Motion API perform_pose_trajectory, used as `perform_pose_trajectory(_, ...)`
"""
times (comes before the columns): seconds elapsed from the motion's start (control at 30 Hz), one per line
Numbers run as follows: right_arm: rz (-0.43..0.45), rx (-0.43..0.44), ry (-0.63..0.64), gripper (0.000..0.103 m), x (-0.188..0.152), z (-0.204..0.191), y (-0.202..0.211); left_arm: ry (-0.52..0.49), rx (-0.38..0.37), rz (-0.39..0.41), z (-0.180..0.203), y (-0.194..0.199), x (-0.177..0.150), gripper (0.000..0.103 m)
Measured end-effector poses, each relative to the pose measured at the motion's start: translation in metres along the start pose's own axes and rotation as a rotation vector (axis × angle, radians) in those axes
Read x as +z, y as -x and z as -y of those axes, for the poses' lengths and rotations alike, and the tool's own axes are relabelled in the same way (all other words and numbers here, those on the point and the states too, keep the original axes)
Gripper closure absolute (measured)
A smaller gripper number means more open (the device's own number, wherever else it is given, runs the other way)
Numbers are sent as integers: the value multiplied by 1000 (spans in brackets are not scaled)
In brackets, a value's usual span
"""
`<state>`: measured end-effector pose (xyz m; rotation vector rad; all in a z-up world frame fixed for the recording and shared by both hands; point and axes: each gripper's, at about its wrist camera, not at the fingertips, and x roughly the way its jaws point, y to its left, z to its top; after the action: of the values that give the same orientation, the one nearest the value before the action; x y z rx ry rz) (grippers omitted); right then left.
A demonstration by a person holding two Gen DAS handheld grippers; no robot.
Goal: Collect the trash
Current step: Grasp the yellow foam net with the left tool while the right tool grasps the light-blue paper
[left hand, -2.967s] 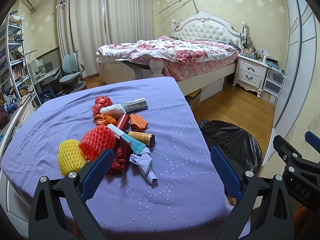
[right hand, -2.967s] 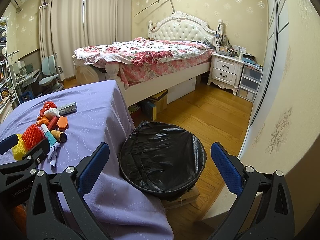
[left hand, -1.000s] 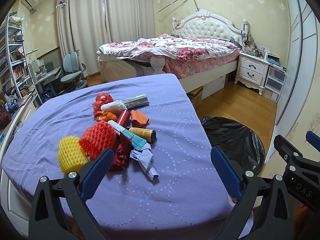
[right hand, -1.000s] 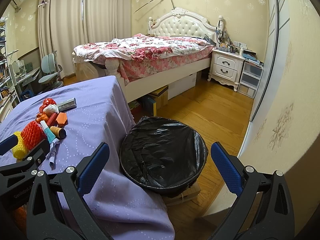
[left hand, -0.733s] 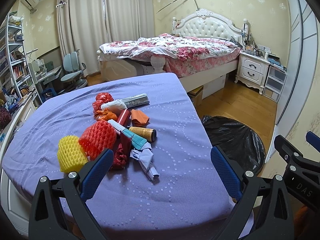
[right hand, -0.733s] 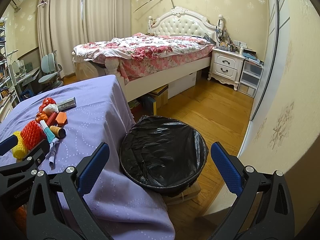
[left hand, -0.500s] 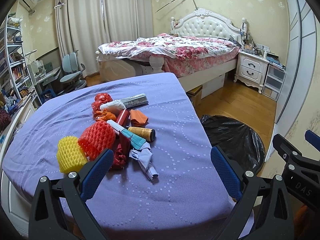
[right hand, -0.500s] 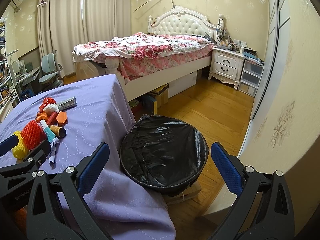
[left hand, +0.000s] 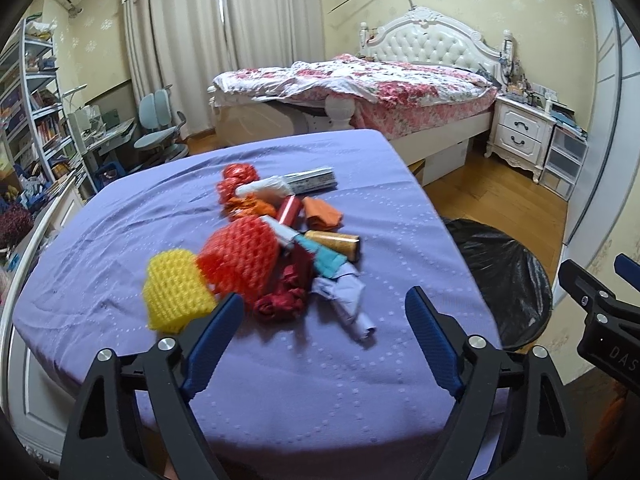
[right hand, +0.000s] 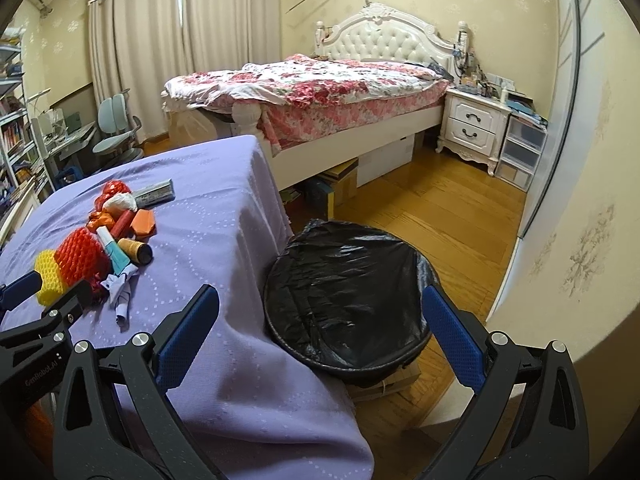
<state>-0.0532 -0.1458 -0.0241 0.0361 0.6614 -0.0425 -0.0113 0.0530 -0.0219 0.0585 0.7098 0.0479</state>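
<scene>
Purple dotted tablecloth [left hand: 240,380], yellow foam net [left hand: 176,290], black bin liner [right hand: 344,280].

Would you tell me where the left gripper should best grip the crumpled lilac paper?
Probably the crumpled lilac paper by its narrow near end, from the near side: it juts clear of the pile. The left gripper, jaws closing on nothing, already faces it.

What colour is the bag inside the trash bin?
Black. The bin bag is shiny and crinkled, seen best from the right wrist camera.
</scene>
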Motion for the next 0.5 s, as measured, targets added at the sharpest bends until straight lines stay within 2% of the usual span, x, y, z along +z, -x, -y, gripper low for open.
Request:
perform_pose_trajectory(0.07, -6, 16, 19, 5, 3, -7, -2, 20, 12, -11, -13, 0, -1, 24)
perform_pose_trajectory(0.13, -19, 39, 36, 16, 5, -16, -6, 52, 31, -20, -30, 0, -4, 26)
perform_pose_trajectory(0.2, -41, 68, 53, 22, 8, -24, -11, 83, 51, -31, -46, -1, -6, 27)
perform_pose_trajectory(0.5, -63, 121, 123, 22, 13, -61, -20, 170, 114, -92, -99, -13, -15, 27)
